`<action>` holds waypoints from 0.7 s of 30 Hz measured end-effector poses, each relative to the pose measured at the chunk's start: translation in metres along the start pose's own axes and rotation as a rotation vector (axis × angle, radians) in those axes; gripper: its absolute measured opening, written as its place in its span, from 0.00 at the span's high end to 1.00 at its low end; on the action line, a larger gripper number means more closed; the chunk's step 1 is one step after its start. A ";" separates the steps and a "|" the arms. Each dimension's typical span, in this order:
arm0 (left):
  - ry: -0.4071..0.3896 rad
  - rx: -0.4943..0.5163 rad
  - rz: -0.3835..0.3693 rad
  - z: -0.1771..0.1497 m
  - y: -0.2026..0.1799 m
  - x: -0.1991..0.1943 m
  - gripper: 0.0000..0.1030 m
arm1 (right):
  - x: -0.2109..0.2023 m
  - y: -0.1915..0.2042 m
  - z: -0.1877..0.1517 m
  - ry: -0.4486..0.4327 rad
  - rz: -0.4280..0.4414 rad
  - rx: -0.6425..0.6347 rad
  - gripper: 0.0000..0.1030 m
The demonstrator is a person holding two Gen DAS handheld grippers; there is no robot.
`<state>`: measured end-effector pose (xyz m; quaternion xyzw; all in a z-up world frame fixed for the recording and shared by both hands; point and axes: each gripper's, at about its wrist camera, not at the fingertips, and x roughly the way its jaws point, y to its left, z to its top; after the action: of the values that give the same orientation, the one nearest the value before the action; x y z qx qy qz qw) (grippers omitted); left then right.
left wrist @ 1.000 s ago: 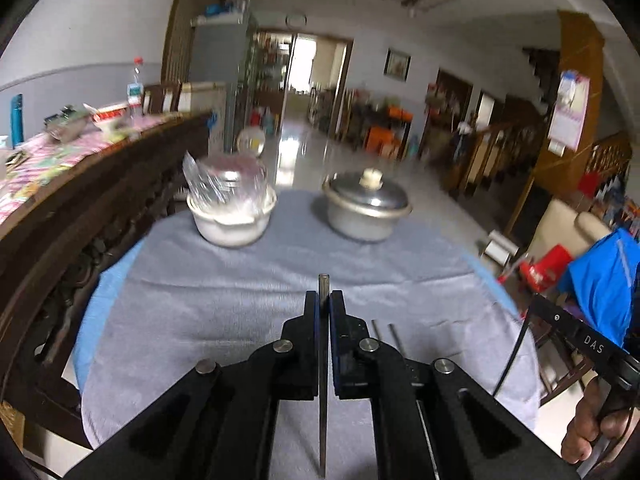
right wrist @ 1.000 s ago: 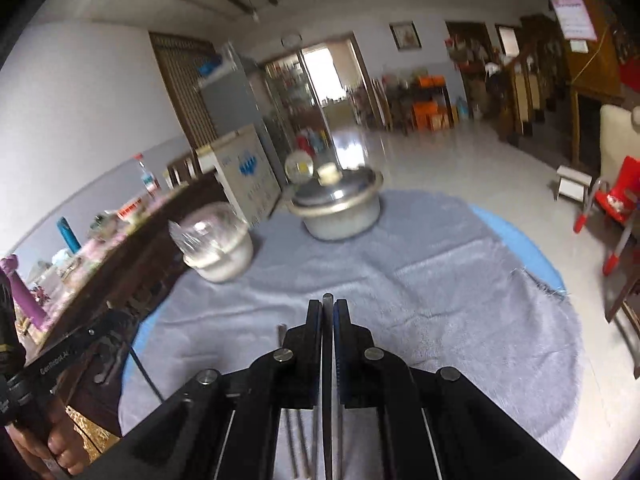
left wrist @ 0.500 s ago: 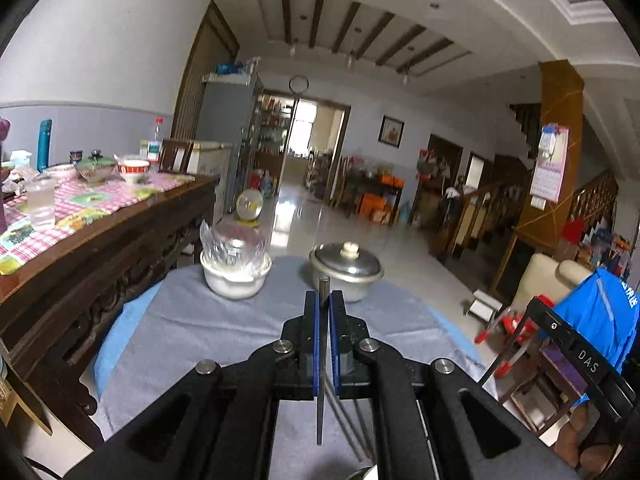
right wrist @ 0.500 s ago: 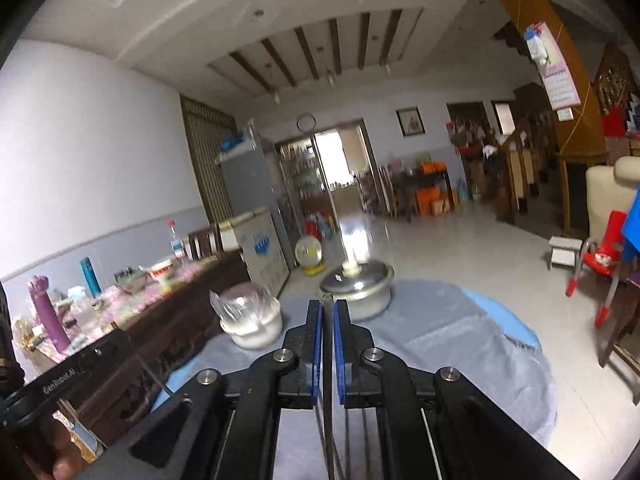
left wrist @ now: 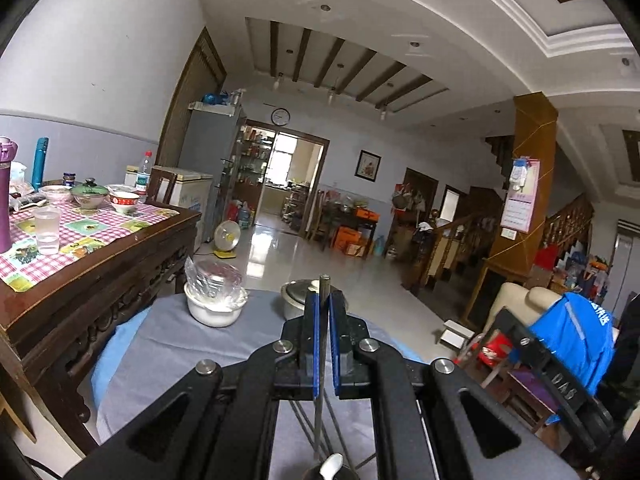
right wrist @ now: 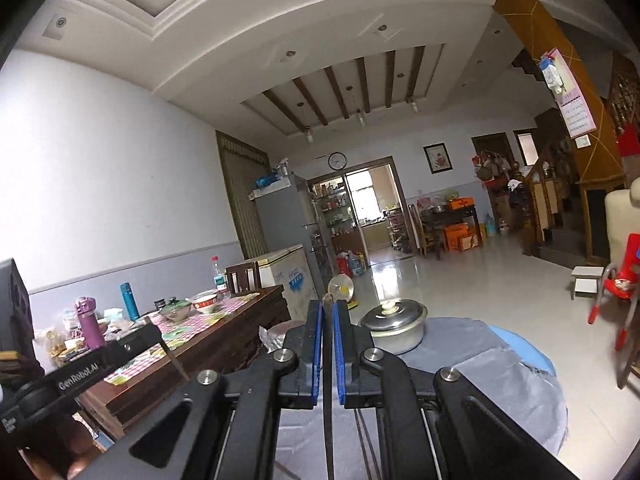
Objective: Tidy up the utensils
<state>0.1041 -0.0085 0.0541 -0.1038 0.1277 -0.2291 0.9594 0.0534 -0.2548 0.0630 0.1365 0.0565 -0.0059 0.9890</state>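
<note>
My left gripper (left wrist: 323,300) is shut on a thin metal chopstick (left wrist: 320,400) that runs back between the blue pads and sticks out past the tips. My right gripper (right wrist: 328,308) is shut on a dark chopstick (right wrist: 328,408) in the same way. Both are raised above the round table with the grey cloth (left wrist: 192,352). Under the left gripper lie more thin chopsticks (left wrist: 306,428) and a white spoon (left wrist: 331,466). More chopsticks (right wrist: 366,440) lie under the right gripper.
A white bowl covered with plastic wrap (left wrist: 216,300) and a lidded steel pot (right wrist: 394,324) stand at the far side of the cloth. A dark wooden table (left wrist: 100,248) with bowls and bottles is on the left. Chairs and a blue jacket (left wrist: 572,340) are on the right.
Both grippers have lifted and tilted upward with their chopsticks; the cloth dropped low in both views and the ceiling came into view. The jaws stayed shut.
</note>
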 end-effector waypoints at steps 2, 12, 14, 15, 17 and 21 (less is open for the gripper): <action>0.007 0.009 -0.004 -0.004 -0.003 -0.001 0.95 | -0.002 0.004 -0.003 0.011 0.000 -0.002 0.94; 0.037 0.017 0.034 -0.026 -0.009 0.010 0.95 | -0.004 -0.002 -0.028 0.070 -0.028 -0.001 0.94; 0.044 0.002 0.031 -0.027 -0.007 0.012 0.95 | -0.002 -0.004 -0.033 0.085 -0.033 0.003 0.94; 0.042 0.002 0.032 -0.028 -0.008 0.012 0.95 | -0.002 -0.004 -0.034 0.088 -0.034 0.004 0.94; 0.037 0.003 0.031 -0.027 -0.008 0.011 0.95 | -0.002 -0.004 -0.037 0.096 -0.035 0.002 0.94; 0.048 0.013 0.027 -0.031 -0.012 0.014 0.95 | 0.001 -0.004 -0.043 0.120 -0.039 0.003 0.94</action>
<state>0.1027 -0.0297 0.0250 -0.0901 0.1507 -0.2193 0.9597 0.0497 -0.2474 0.0206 0.1368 0.1184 -0.0170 0.9834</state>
